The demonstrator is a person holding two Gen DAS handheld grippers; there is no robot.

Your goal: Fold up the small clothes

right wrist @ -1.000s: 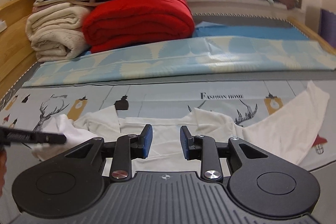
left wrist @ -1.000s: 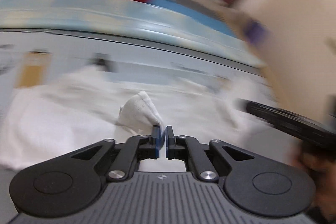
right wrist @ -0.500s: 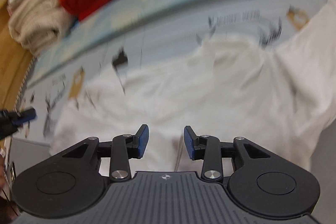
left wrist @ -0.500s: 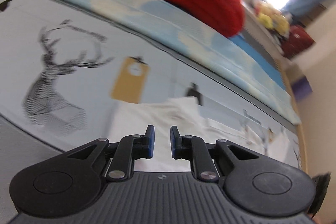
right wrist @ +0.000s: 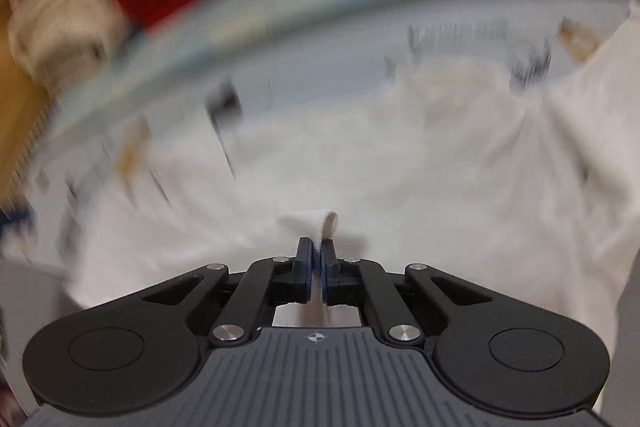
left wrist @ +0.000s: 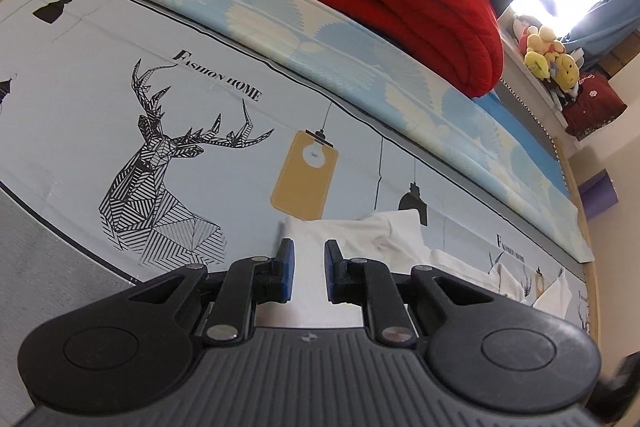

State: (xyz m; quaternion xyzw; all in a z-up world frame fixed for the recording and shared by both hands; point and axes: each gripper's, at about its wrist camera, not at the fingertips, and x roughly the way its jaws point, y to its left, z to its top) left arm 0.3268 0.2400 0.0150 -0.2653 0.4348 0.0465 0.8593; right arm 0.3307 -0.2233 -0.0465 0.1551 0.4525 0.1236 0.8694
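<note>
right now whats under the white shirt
The white shirt lies on a printed sheet with deer and lamp drawings. Whatever print sits directly beneath the cloth is covered. The right claw pinches a fold of it.

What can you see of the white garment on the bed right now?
The white garment is soft, thin cloth, spread loosely and rumpled over the printed bed cover, one part reaching toward the upper right. The right gripper is shut on a small bunched fold of its near edge. In the left view one corner lies flat between the left gripper's open fingers, not pinched. The right view is blurred, so its seams and exact shape are unclear.
</note>
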